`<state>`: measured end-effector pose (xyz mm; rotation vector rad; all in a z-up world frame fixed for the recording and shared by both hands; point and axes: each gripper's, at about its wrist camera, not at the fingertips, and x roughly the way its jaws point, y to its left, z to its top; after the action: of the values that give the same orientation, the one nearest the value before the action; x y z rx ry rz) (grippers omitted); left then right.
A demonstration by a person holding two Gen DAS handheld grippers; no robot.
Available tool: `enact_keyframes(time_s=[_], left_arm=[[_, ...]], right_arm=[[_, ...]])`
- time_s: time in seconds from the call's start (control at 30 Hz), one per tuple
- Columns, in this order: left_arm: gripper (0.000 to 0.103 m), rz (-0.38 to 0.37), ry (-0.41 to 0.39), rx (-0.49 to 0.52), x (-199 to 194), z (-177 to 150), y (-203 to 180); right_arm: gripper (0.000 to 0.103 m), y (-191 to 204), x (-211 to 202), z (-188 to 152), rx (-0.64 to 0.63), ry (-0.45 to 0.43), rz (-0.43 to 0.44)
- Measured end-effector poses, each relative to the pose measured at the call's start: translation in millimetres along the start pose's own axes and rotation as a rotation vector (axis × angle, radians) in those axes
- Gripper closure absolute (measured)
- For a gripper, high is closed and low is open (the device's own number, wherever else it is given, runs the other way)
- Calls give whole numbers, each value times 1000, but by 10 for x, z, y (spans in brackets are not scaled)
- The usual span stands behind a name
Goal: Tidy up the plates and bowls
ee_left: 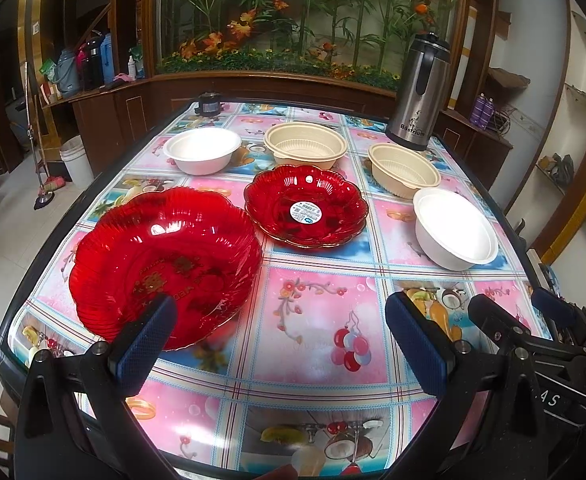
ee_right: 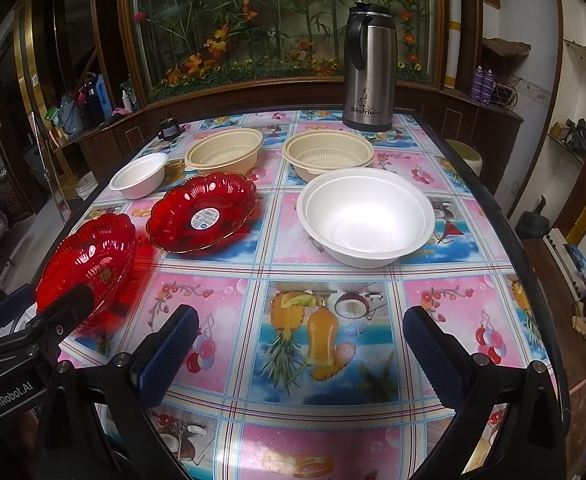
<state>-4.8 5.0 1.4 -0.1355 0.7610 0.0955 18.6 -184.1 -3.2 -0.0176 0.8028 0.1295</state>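
Six dishes are seen spread over the surface [ee_left: 317,320], which is covered by a pink and blue fruit-print cloth. The left gripper [ee_left: 281,340] is held low over the near edge with jaws spread wide, nothing between them; its left pad overlaps the near rim of the large red plate [ee_left: 165,256] in view, but contact cannot be confirmed from this angle. A second red plate [ee_left: 305,205], with a white sticker at its centre, is set just beyond and to the right of the first, apart from it. Behind these, a small white bowl [ee_left: 202,149] is placed at the far left and a beige bowl [ee_left: 305,145] beside it in the middle. A second beige bowl [ee_left: 404,170] is seen to the right, with a larger white bowl [ee_left: 455,227] just in front of it, nearly touching. A steel thermos jug [ee_left: 419,94] is stood upright at the far right corner, and a small dark jar [ee_left: 209,104] at the far left edge. The right gripper [ee_right: 301,344] is likewise held wide open and empty over bare cloth, the large white bowl straight ahead of it and well clear of the pads. The left gripper's body is caught at the lower left of the right wrist view, next to the large red plate.
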Motion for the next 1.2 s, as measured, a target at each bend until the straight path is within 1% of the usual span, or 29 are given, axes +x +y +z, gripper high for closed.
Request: enact_keyframes(time_s=[1.2], left_arm=[[0,-6,3,6,-6,-24,-48]], right_arm=[[0,-37,-18,-18,4,4,1]])
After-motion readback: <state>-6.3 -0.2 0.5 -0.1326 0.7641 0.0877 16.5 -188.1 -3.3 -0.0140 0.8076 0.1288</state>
